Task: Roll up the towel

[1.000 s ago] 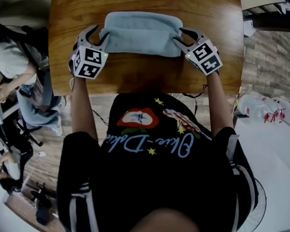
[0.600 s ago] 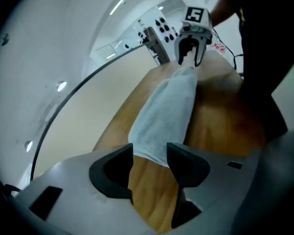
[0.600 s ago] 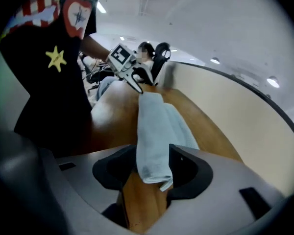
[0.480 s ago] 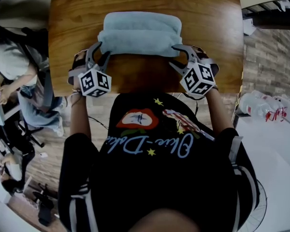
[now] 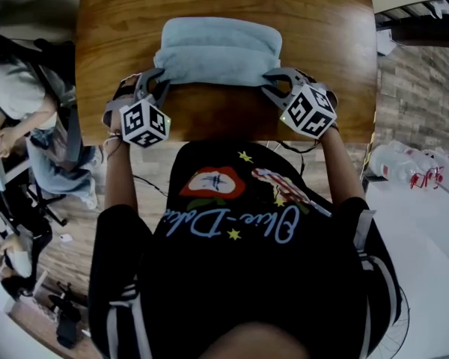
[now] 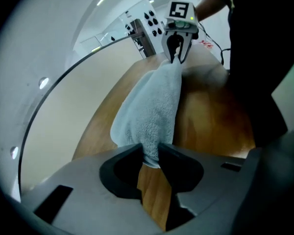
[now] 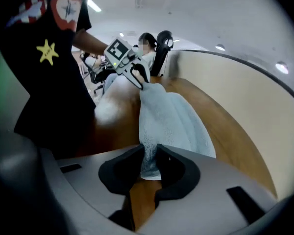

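- Head view: the towel (image 5: 217, 51) is pale blue-grey terry cloth, doubled into a thick pad with soft, rounded edges. A fold line runs along its length, and the far part sits higher than the near part.
- Location: the towel lies on the wooden worktop (image 5: 232, 118), centred from left to right and in the far half, clear of every edge.
- Orientation: the long axis runs left to right, parallel to the near edge of the worktop. The short ends face the two sides.
- Left gripper (image 5: 153, 88): it is positioned at the near-left corner of the towel. In the left gripper view the jaws stand narrow, with the pads pressing on a pinch of the corner edge. The jaws have just been closing, with the towel between them. Bare wood shows below the pinched cloth.
- Right gripper (image 5: 277, 84): it is positioned at the near-right corner. In the right gripper view the jaws stand narrow and clamp a fold of the corner. These jaws have also just been closing on the cloth.
- Each gripper view looks along the towel's length to the opposite gripper, which holds the other end.
- Pose: the forearms (image 5: 120, 178) reach forward, one on each side of the torso and roughly parallel. Both grippers slope down toward the worktop with their tips at the towel, angled slightly inward.
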`<state>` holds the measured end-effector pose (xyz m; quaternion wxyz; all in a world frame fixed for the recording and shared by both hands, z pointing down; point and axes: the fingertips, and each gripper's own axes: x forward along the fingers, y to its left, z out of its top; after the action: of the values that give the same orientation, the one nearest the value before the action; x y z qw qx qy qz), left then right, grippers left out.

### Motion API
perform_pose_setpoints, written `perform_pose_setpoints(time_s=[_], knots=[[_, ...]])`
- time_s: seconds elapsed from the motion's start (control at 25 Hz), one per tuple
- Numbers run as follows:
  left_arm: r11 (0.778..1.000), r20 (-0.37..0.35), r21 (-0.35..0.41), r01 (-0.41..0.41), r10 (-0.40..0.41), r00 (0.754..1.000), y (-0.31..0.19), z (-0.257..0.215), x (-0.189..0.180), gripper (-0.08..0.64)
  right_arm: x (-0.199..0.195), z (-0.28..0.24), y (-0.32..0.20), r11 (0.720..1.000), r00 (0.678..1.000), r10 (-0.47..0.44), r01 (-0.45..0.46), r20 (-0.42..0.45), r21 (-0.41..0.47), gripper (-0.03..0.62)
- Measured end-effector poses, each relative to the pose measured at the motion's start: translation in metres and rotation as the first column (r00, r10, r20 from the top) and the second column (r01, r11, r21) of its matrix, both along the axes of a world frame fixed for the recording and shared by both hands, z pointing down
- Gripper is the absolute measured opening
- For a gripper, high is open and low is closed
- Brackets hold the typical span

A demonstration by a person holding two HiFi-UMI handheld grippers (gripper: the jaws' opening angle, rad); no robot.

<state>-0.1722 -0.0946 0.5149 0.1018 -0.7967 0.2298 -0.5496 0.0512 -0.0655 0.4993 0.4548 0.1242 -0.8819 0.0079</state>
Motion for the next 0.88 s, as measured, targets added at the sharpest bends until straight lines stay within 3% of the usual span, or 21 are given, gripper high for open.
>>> perform_pose_setpoints(time_s=[0.16,0.28,0.4,0.56,0.88], knots=[[0.993,0.006,-0.113,-0.042,0.043,0.999,0.029,-0.008,-0.007,0.098,-0.003,-0.019,0.022,0.989,0.993,0.018,0.0,0.117,-0.149,0.072],[0.98,-0.036,-0.192,-0.048,0.041,0.999,0.042,-0.02,-0.006,0.097,-0.002,-0.024,0.037,0.963,0.984,0.041,0.007,0.172,-0.268,0.072],[0.982,-0.096,-0.187,-0.017,-0.001,0.995,0.031,-0.033,-0.007,0.101,0.0,-0.03,0.036,0.931,0.962,0.118,-0.022,0.244,-0.364,0.072],[0.989,-0.138,-0.147,0.02,-0.04,0.99,0.006,-0.04,-0.007,0.103,0.004,-0.039,0.008,0.921,0.921,0.23,-0.102,0.314,-0.375,0.072],[0.987,-0.196,-0.104,0.121,-0.14,0.97,-0.044,-0.041,0.002,0.104,0.016,-0.037,-0.045,0.927,0.896,0.325,-0.238,0.302,-0.291,0.072]])
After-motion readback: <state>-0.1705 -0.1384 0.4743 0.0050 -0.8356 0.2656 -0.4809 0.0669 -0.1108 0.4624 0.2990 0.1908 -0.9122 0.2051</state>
